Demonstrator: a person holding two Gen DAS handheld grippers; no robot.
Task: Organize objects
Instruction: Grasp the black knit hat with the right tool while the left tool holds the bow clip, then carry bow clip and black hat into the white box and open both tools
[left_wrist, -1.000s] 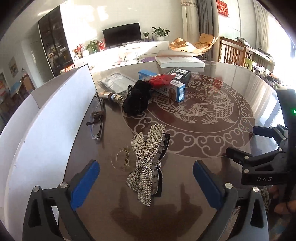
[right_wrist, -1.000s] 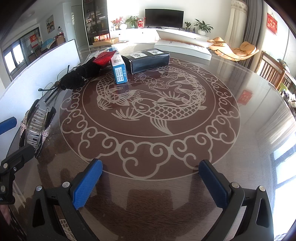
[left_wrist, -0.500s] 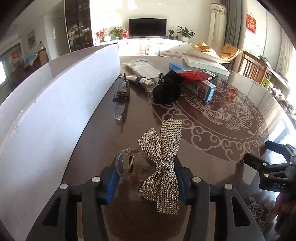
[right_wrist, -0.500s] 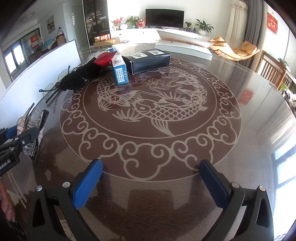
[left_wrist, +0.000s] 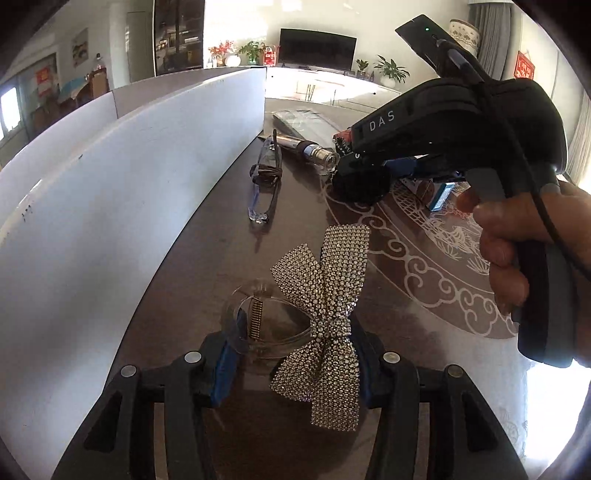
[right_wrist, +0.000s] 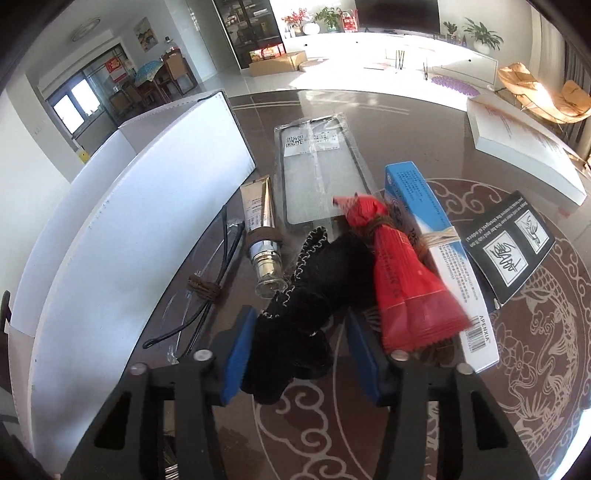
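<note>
Left gripper (left_wrist: 291, 363) is clamped on the rhinestone bow hair clip (left_wrist: 327, 321) at the desk's (left_wrist: 207, 258) edge. Right gripper (right_wrist: 301, 349) just closed around the black knit pouch (right_wrist: 306, 317); squeeze firmly, then lift both straight up.

A home living room: a television (left_wrist: 317, 48) on a long white cabinet (right_wrist: 424, 55), potted plants (left_wrist: 388, 70), a lounge chair (right_wrist: 535, 96), curtains (left_wrist: 476, 29).

Left gripper (left_wrist: 291, 354): jaws, wide a second ago, now closed onto the rhinestone bow clip (left_wrist: 325, 317). Right gripper (right_wrist: 301, 347): travelled from bare table to the black fabric bundle (right_wrist: 306, 314), jaws just closing around it.
</note>
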